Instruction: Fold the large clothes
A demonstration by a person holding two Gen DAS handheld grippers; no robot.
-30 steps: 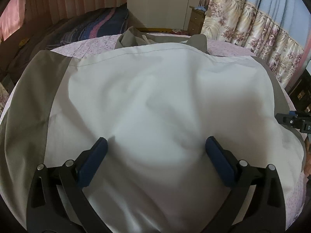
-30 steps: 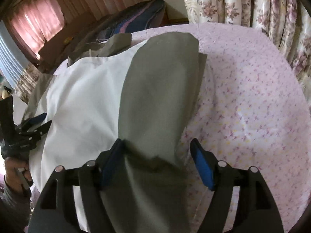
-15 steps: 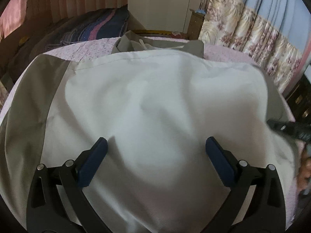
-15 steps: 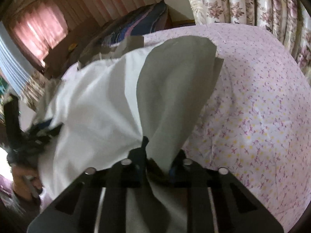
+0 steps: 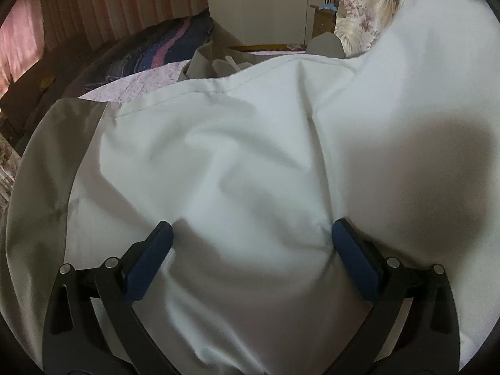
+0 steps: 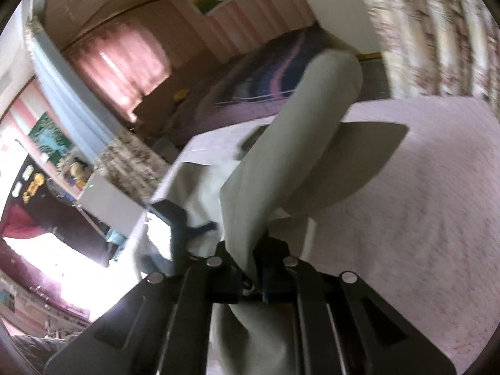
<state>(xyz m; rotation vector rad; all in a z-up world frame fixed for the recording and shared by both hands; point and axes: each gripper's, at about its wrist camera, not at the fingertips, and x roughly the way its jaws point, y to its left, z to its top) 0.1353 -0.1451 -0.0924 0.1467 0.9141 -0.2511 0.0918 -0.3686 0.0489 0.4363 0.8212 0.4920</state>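
Left wrist view: the left hand-held gripper [image 5: 250, 237] hovers spread over the white garment [image 5: 237, 156] lying on the bed [image 5: 140, 78].

Right wrist view: the right hand-held gripper [image 6: 253, 250] pinches the grey sleeve [image 6: 290, 143], raised. Next, probably, carry it across the body.
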